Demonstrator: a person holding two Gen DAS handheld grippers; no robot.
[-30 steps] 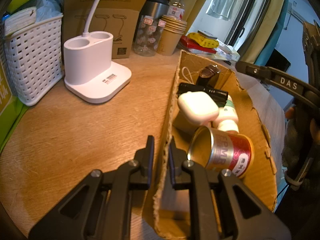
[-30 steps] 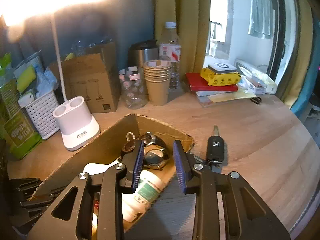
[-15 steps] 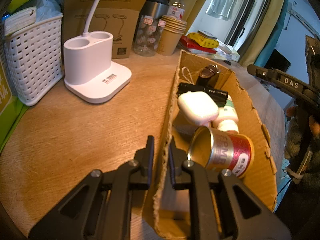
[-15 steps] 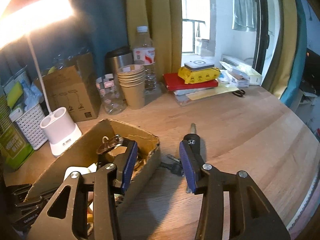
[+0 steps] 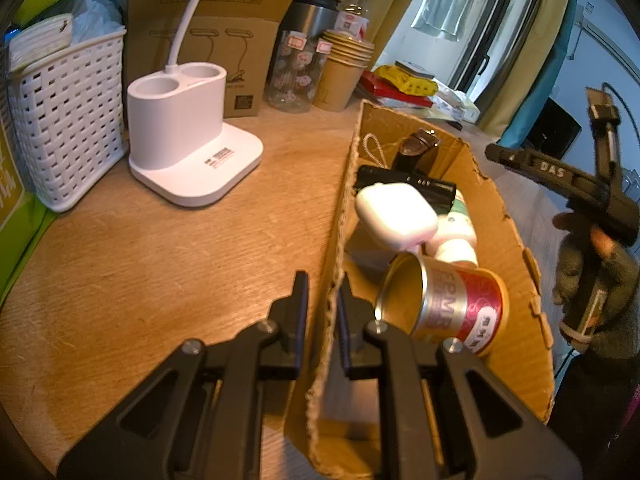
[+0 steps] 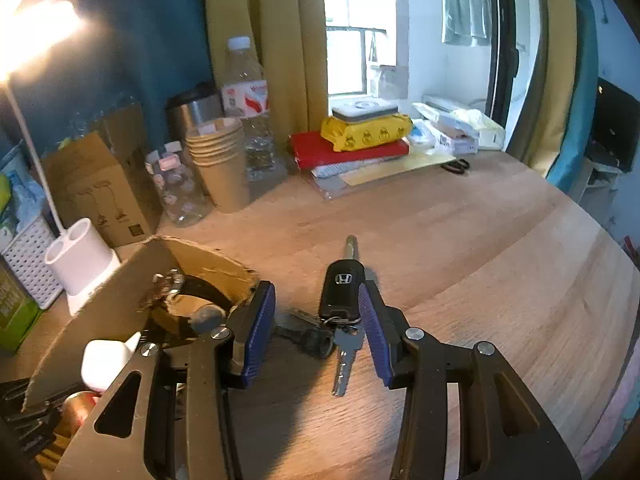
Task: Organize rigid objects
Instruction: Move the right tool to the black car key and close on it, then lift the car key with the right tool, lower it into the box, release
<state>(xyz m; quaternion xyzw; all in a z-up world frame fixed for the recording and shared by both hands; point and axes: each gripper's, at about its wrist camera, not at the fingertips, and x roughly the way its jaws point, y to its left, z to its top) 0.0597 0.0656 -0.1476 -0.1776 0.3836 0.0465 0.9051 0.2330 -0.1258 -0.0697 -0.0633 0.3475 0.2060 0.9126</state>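
Left wrist view looks straight down into the cardboard box (image 5: 516, 248) and shows what fills it: a gold tin can (image 5: 440, 304) lying on its side, a white earbud case (image 5: 394, 216) resting on a white bottle (image 5: 456, 236), a black oblong item behind them, and a watch (image 5: 416, 148) at the far end. The left gripper (image 5: 322, 316) is clamped on the box's near side wall, one finger outside, one inside. At the right edge the gloved right hand (image 5: 592, 280) holds its tool beside the box.

Right wrist view adds what the first cannot see — a black car key (image 6: 340, 292) with a bunch of small keys lying flat on the table (image 6: 480, 260) just beside the box's far corner. The right gripper (image 6: 316, 320) hangs over it with its blue pads spread wide, the key fob next to the right pad; whether they touch I cannot tell. Only the box's end and the earbud case show here.

The surface is light wood. Along the back stand a white basket (image 5: 64, 120), a white lamp base (image 5: 188, 136), a brown carton, stacked paper cups (image 6: 220, 160), a water bottle (image 6: 248, 108) and a red book under a yellow packet — behind them yellow curtains and a window.
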